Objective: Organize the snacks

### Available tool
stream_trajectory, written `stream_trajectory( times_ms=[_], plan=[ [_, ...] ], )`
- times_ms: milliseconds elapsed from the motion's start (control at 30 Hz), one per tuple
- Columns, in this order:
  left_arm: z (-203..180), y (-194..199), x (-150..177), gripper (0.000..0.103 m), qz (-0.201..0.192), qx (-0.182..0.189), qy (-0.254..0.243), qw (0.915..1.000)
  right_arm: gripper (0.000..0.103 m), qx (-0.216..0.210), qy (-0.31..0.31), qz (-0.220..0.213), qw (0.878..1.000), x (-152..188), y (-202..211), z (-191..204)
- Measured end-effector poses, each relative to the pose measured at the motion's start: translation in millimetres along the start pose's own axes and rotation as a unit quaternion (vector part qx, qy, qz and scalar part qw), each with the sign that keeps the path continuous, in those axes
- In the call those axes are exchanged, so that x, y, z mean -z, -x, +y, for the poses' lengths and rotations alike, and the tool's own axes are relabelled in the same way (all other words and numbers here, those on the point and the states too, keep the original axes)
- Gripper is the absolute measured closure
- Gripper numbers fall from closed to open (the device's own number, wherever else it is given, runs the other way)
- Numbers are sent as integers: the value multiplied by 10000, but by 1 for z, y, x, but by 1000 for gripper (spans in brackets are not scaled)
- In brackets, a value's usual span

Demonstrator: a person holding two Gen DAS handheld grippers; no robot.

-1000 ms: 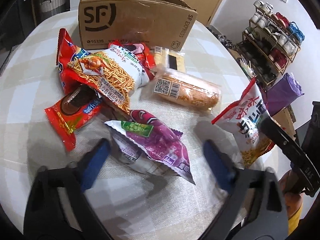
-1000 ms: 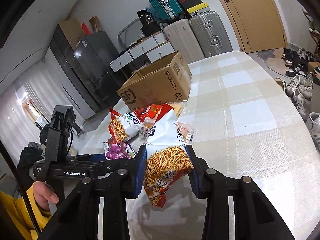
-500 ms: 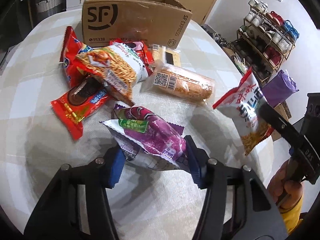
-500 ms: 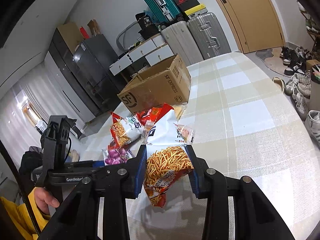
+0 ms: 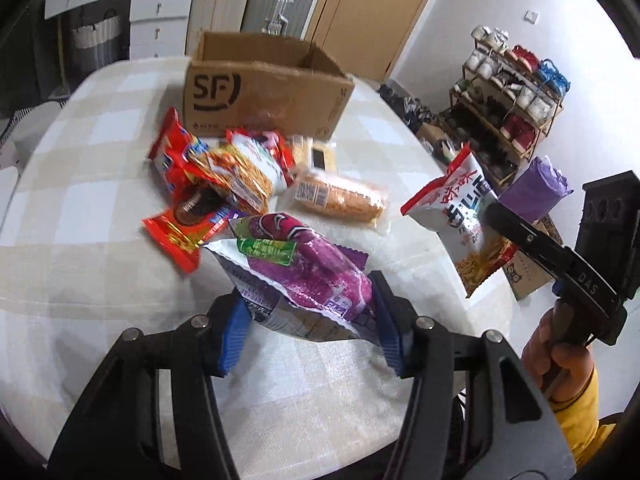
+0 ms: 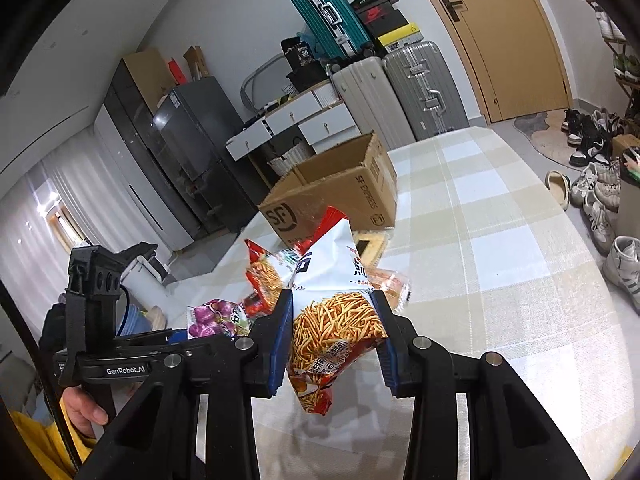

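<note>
My left gripper (image 5: 310, 330) is shut on a purple snack bag (image 5: 304, 276) and holds it lifted above the checked table (image 5: 80, 208). My right gripper (image 6: 332, 340) is shut on a white-and-red bag of fried sticks (image 6: 336, 312), held in the air; the same bag shows at the right of the left wrist view (image 5: 464, 216). An open SF cardboard box (image 5: 260, 88) stands at the table's far side, and shows in the right wrist view (image 6: 336, 196). Several snack packs (image 5: 216, 176) lie in a pile before it.
A clear-wrapped orange biscuit roll (image 5: 340, 198) lies right of the pile. A shoe rack (image 5: 508, 92) stands beyond the table's right edge. Suitcases (image 6: 400, 92), drawers and a fridge (image 6: 188, 152) line the far wall.
My left gripper closed on the purple bag and lifted it off the table. My right gripper kept hold of the fried-stick bag and raised it slightly.
</note>
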State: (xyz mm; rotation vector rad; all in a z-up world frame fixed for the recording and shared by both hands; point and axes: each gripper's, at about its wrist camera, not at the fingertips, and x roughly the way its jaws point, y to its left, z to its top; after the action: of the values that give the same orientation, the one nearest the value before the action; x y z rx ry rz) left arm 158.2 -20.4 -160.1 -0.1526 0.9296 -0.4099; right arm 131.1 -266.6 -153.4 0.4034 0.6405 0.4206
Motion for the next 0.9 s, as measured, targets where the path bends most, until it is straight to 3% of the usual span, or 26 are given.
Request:
stream_trajectory(
  times_ms=[467,900],
  plan=[
    [7,87,8,51,-533,-230,52,9983,65,-293,253,19,9992,-8,11,51],
    [11,138,10,51,-863,-244,120,9959,65,-553,433,-198,9973,-30,33,88]
  ],
)
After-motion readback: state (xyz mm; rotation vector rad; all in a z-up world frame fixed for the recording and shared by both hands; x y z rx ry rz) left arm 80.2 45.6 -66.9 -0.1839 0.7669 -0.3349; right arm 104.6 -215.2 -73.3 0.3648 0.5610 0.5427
